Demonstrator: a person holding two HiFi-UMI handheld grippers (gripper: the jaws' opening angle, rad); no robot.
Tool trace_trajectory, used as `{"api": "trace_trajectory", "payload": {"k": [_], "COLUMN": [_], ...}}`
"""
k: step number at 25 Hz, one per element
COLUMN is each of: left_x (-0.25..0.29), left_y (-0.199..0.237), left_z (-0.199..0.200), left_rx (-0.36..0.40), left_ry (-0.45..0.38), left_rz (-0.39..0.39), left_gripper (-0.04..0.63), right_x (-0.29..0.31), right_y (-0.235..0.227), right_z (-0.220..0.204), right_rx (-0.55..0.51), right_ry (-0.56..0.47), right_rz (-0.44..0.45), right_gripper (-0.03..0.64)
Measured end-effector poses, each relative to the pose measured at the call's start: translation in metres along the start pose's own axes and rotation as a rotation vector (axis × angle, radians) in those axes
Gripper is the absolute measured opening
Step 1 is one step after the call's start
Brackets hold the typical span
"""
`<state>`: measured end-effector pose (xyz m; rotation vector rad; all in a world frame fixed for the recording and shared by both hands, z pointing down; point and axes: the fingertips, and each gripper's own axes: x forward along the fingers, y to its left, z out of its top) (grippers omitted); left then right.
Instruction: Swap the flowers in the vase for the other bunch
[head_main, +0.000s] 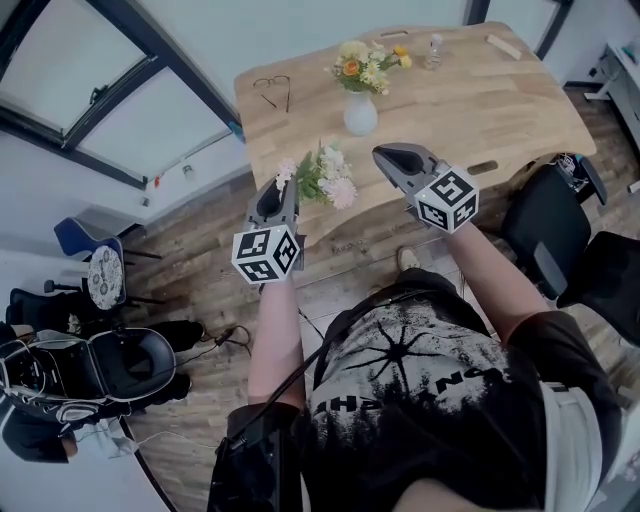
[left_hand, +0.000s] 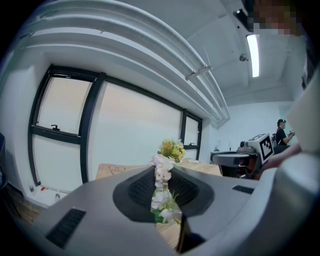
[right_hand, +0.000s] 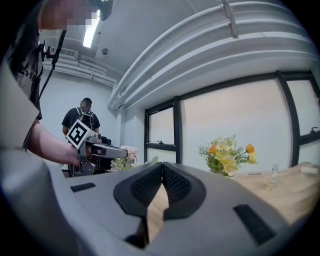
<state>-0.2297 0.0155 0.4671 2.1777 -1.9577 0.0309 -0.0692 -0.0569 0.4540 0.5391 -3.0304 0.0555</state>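
At the lower centre of the head view, my left gripper (head_main: 282, 192) is clamped on the pink-and-white bunch (head_main: 326, 178), held in the air just short of the table (head_main: 500, 110) edge. My right gripper (head_main: 386, 156) hangs beside it, jaws pressed together on nothing. Further up the frame the white vase (head_main: 360, 113) stands on the table with the yellow flowers (head_main: 368, 64) still in it.

So I judge the swap barely begun: the replacement is in hand and the old bunch is not yet out. Next, I think the right jaws need to part, reach the yellow stems just above the vase rim and lift straight up without tipping it.

Only the head view shows the vase. The left gripper view shows blossoms pinched between its pads, and the right gripper view confirms its pads meet empty.
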Motion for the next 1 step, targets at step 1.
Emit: {"api": "trace_trajectory", "payload": {"k": [1], "left_x": [-0.0029], "left_y": [0.0017], "left_z": [-0.0008], "left_rx": [0.0], "left_ry": [-0.001], "left_rz": [-0.001], "left_gripper": [0.077], "right_x": [0.0006], "right_y": [0.0036], "right_z": [-0.0013], "right_rx": [-0.002], "right_ry": [0.002], "right_rz": [-0.001], "right_gripper": [0.02]}}
